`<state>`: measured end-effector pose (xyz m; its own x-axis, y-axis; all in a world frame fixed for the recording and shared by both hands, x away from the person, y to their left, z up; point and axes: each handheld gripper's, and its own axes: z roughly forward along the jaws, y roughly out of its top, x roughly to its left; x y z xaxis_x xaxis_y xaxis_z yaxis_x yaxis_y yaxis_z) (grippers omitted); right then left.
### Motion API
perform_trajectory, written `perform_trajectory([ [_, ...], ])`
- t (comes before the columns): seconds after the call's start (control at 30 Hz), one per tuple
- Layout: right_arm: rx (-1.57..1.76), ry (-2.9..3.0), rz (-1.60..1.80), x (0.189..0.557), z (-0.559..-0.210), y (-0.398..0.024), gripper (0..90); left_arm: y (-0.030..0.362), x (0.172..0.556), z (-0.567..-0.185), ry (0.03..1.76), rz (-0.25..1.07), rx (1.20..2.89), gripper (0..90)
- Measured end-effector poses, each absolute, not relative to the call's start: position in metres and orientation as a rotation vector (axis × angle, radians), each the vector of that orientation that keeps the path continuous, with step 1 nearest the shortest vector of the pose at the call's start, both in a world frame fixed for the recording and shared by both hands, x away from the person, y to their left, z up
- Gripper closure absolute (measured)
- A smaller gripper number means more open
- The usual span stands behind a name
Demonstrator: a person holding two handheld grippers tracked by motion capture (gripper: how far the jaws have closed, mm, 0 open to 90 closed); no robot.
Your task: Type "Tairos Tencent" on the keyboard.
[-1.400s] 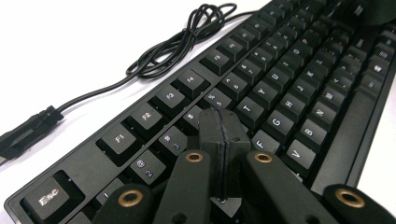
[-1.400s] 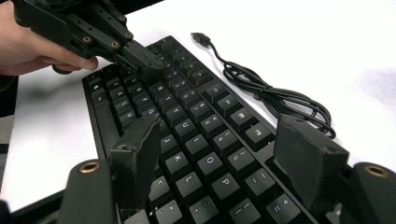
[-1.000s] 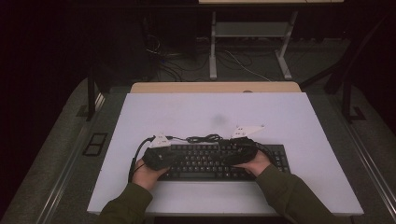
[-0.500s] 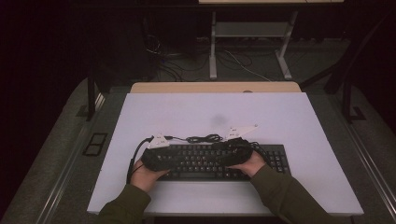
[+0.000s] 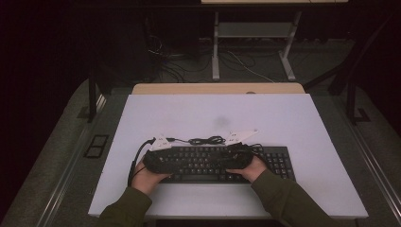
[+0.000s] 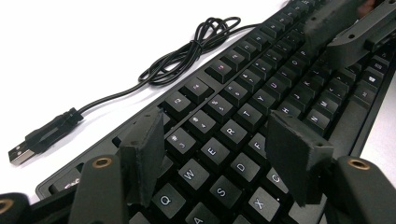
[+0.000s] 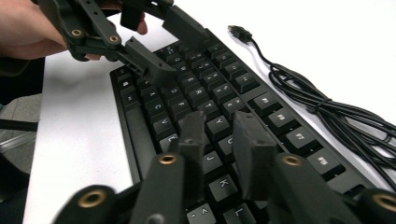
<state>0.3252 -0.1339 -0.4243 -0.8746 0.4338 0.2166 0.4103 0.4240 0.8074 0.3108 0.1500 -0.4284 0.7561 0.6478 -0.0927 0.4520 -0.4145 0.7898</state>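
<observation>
1. The left tool (image 6: pixel 219 158), a black two-jaw gripper held in the person's left hand (image 5: pixel 147 177), hangs low over the left end of a black full-size computer keyboard (image 5: pixel 222 163). Its jaws stand wide apart and hold nothing.
2. In the left gripper view, the E, R, D and F keys lie in the gap between its jaws, with Q, W, S and X close beneath the tool. I cannot tell whether the pads touch the keycaps.
3. The right tool (image 7: pixel 219 135), a matching black gripper in the person's right hand (image 5: pixel 249 169), sits over the middle of the keyboard. Its jaws are parted by a narrow gap and grip nothing; the Y, J and K keys lie around and just below its pads.
4. Each tool faces the other along the key rows: the left tool appears ahead of the right one at the keyboard's far end, and the right tool appears ahead of the left one.
5. A thin black cable (image 6: pixel 187 51), loosely coiled, lies on the white surface (image 5: pixel 283 123) beyond the keyboard's rear edge, off to the left of the left tool's jaws. It ends in a silver-tipped USB plug (image 6: pixel 39 137), lying loose on the surface.
6. In the high view the keyboard lies flat near the surface's near edge, with both olive green sleeves (image 5: pixel 288 201) coming in below it.
</observation>
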Motion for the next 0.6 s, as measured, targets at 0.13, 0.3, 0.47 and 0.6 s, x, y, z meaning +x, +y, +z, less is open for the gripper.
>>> perform_trajectory([
  [0.13,0.756,2.659,1.474,0.324,-0.425,-0.132,85.1,0.15,0.311,-0.429,0.821,0.283,2.081,34.8],
  [0.3,0.734,2.691,1.461,0.322,-0.427,-0.128,89.2,0.15,0.311,-0.429,0.819,0.288,2.078,33.7],
  [0.47,0.719,2.716,1.447,0.319,-0.43,-0.123,89.2,0.15,0.311,-0.428,0.826,0.288,2.066,33.5],
  [0.6,0.716,2.739,1.425,0.317,-0.432,-0.119,89.2,0.151,0.311,-0.428,0.821,0.29,2.073,33.4],
])
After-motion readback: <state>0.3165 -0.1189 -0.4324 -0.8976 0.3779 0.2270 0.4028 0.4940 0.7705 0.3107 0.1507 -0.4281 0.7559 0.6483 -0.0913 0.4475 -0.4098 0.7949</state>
